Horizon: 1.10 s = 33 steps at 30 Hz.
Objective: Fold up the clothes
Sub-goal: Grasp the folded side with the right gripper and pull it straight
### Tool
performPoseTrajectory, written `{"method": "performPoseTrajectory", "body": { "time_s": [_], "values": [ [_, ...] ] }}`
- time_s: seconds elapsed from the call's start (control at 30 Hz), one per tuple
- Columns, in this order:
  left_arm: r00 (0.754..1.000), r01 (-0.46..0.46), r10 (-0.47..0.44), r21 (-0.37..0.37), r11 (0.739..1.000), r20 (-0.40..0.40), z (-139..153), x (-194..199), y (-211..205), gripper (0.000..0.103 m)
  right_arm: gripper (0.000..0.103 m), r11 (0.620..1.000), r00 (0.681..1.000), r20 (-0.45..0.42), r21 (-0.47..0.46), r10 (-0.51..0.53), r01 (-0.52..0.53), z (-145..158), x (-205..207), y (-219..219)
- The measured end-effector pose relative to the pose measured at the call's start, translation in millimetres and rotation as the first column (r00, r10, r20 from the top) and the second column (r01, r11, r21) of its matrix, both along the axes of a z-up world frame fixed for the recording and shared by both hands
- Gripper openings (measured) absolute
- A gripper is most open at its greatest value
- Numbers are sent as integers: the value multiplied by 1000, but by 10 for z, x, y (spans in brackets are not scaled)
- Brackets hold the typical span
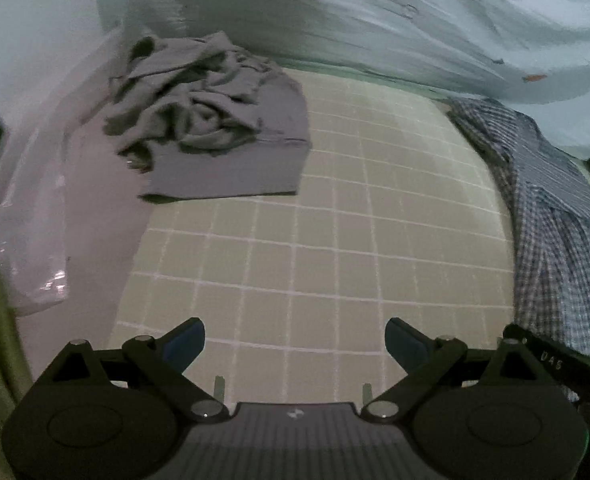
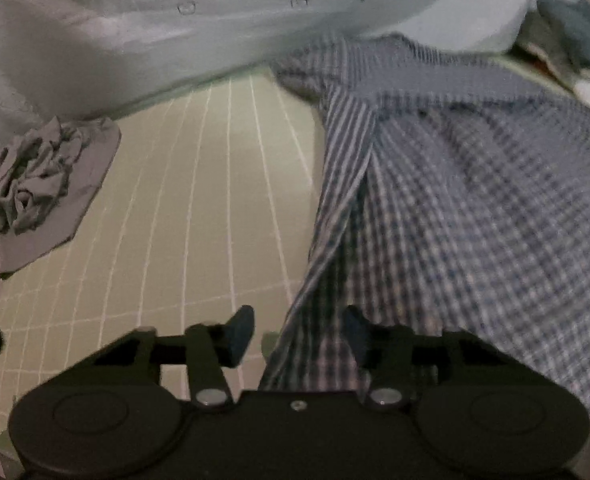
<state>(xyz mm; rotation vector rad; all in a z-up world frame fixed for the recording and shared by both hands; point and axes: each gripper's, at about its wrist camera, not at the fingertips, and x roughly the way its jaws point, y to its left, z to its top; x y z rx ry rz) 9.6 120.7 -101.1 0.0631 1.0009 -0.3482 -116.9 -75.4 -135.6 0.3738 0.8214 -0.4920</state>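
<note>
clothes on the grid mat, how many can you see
2: a crumpled grey garment at the mat's far left corner, and a blue checked shirt along its right edge. A blurred pile beyond the shirt may hide more.

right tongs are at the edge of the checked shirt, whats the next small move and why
Probably finish closing the right tongs on the checked shirt. Its edge already lies between the half-closed fingers, but whether the pads pinch it is unclear. The left tongs stand open over the bare gridded mat, holding nothing.
</note>
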Motion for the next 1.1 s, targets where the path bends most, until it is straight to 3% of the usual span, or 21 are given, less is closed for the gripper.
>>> {"method": "performPoseTrajectory", "body": {
  "time_s": [0.1, 0.17, 0.2, 0.43, 0.67, 0.8, 0.93, 1.1],
  "values": [
    [1000, -26, 26, -3, 1000, -8, -8, 13, 53, 97, 20, 1000, 999, -39, -28, 12, -13, -50, -7, 5],
    [999, -41, 41, -10, 999, -20, -20, 23, 59, 97, 5, 999, 999, -22, 13, 30, -30, -29, -34, -33],
    [999, -42, 42, -19, 999, -28, -23, 28, 34, 97, 3, 999, 1000, -12, 31, 29, -28, -9, -59, -59],
    [999, 40, -41, -54, 998, -19, 6, -35, -420, 97, 2, 994, 992, 110, 88, 60, -69, 350, -339, -359],
    [996, 84, -85, -69, 994, -4, 52, -159, -969, 97, 2, 987, 981, 175, 117, 87, -109, 668, -755, -1086],
    [998, 58, -58, -70, 996, -5, 86, -238, -1255, 97, 2, 989, 986, 157, 129, 57, -78, 671, -919, -1602],
    [999, 31, -32, -50, 998, -11, 80, -334, -1481, 97, 3, 984, 994, 108, 173, 22, -41, 479, -1026, -2031],
    [999, -27, 26, -16, 1000, -21, 53, -443, -1683, 97, 5, 980, 995, 6, 173, 99, -99, 189, -968, -2189]
  ]
}}
